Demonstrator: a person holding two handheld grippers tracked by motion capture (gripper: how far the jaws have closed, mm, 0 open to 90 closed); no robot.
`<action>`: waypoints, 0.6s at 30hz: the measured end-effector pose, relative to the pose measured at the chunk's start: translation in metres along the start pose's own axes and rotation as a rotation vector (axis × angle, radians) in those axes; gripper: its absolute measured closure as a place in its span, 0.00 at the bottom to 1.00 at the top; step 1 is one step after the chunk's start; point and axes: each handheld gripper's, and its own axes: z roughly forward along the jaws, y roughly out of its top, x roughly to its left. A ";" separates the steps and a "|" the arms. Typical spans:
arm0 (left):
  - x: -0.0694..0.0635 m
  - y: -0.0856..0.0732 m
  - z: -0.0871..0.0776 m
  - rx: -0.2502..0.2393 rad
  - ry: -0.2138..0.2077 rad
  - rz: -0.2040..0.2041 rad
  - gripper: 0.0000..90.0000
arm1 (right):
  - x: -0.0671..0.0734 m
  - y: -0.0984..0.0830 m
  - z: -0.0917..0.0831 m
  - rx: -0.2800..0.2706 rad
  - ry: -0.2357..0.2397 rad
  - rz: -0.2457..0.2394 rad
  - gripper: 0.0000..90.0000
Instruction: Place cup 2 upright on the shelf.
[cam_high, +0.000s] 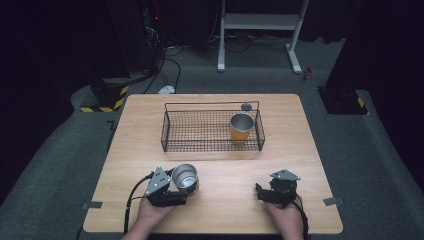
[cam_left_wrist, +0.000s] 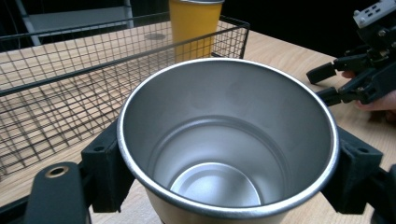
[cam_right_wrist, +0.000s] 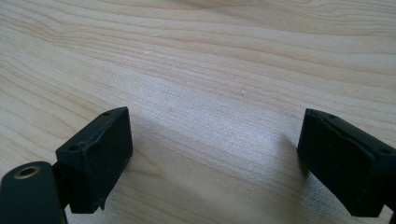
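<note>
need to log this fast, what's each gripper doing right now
left gripper: shut on the steel cup
right gripper: open, holding nothing

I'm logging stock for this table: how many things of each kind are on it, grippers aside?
Steel cups: 2, the silver cup clamped in the left gripper and the orange cup standing in the basket.
Wire baskets: 1, the black basket.
Small round dark objects: 1, the disc behind the basket; what it is I cannot tell.
Total: 4.
</note>
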 end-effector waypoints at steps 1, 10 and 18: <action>0.000 0.000 0.000 0.000 0.000 0.000 0.21 | 0.000 0.000 0.000 0.000 0.000 0.000 0.11; 0.004 0.005 0.005 0.016 0.044 -0.010 0.21 | 0.000 0.000 0.000 0.002 0.001 -0.001 0.11; 0.011 0.012 0.005 0.021 0.100 -0.029 0.21 | 0.000 0.000 0.000 0.002 0.001 -0.001 0.11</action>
